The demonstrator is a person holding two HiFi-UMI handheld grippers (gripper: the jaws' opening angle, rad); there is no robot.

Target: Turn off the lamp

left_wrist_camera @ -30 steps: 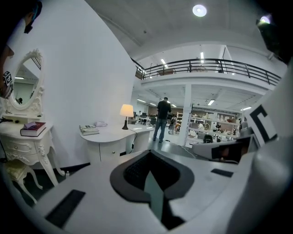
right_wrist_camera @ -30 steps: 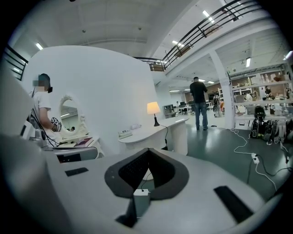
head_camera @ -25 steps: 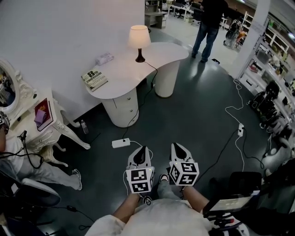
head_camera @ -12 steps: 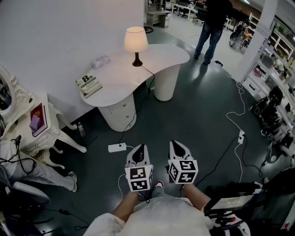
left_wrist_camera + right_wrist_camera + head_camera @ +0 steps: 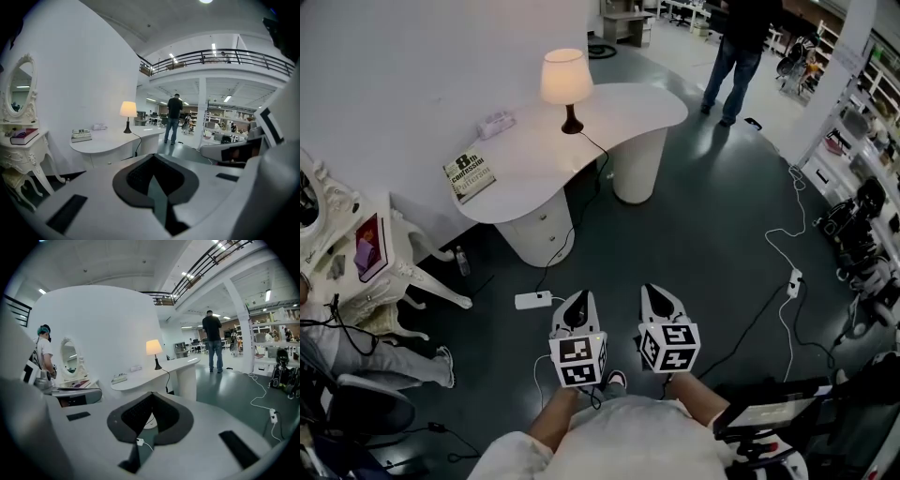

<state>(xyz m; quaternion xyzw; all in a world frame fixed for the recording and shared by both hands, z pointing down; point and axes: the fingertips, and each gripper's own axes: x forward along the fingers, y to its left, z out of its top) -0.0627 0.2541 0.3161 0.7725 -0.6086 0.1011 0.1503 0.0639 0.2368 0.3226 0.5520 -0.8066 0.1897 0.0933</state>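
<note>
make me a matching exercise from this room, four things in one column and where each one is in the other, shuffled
Things:
1. lamp
2. book
3. white power strip
4. standing person

Places:
a. on the dark floor in front of the desk
b. lying flat at the desk's left end
c. on the floor beyond the desk's right end
d. upright at the back of the desk, lit

Pairs: 1-d, 2-b, 3-a, 4-c
</note>
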